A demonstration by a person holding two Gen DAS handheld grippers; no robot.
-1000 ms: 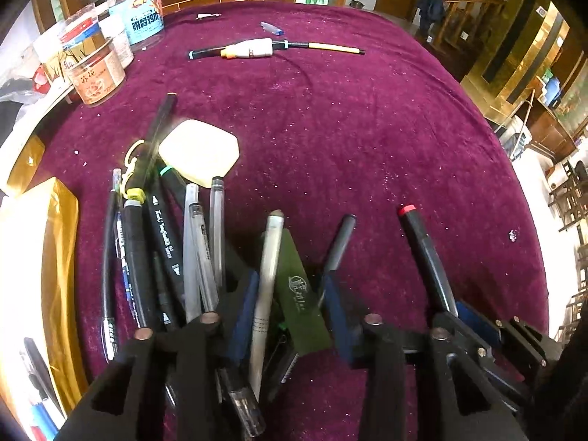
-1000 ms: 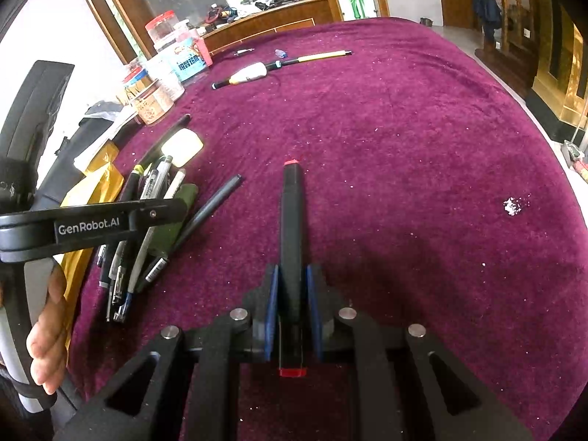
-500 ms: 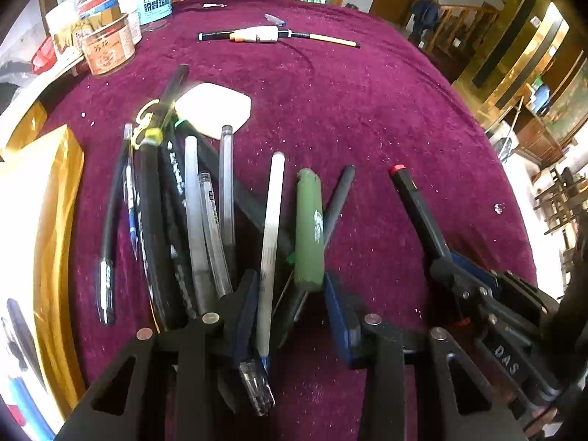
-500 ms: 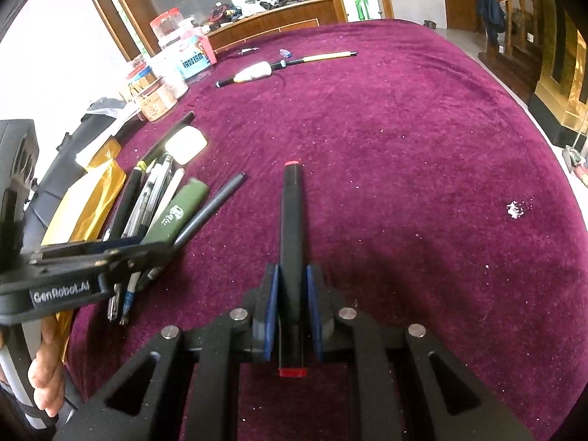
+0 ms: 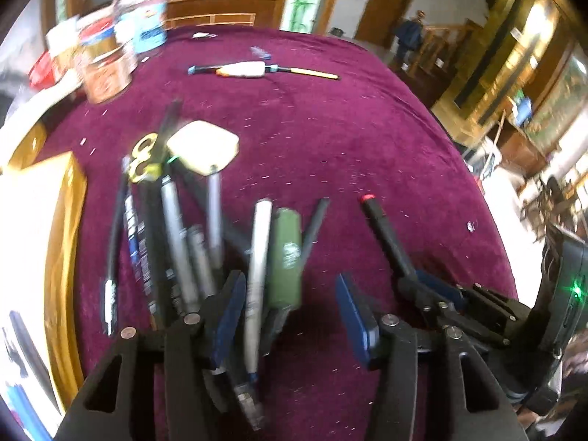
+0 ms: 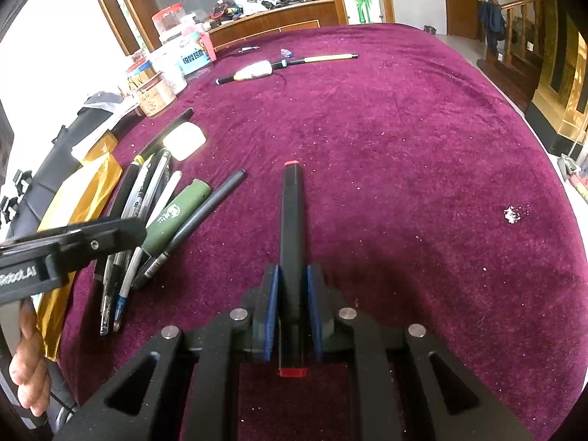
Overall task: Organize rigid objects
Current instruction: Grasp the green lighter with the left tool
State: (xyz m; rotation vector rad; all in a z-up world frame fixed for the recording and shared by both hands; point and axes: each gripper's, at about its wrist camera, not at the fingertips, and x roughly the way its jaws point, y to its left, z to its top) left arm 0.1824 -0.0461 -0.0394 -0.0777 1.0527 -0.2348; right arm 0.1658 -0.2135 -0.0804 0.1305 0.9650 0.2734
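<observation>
My right gripper (image 6: pixel 292 286) is shut on a black marker with red ends (image 6: pixel 292 228), held just above the purple cloth; it also shows in the left wrist view, where the right gripper (image 5: pixel 433 294) grips the black marker (image 5: pixel 382 231). My left gripper (image 5: pixel 290 316) hovers over the near end of a pile of pens (image 5: pixel 176 228), and its jaws are opening. A white pen (image 5: pixel 257 275) and a green marker (image 5: pixel 286 257) lie between the fingers, but the pads do not press on them. In the right wrist view the green marker (image 6: pixel 176 217) rests on the cloth beside a thin black pen (image 6: pixel 205 209).
A pale block (image 5: pixel 202 147) lies at the pile's far end. Jars and tins (image 5: pixel 106 70) crowd the back left. A long brush with a white middle (image 5: pixel 246 70) lies far off. A gold-edged box (image 5: pixel 62 257) borders the left. White crumbs (image 6: pixel 511 215) sit right.
The left gripper has drawn back and up from the pile, its jaws narrowing and then widening. The green marker now lies straight beside the white pen. The right gripper has kept still.
</observation>
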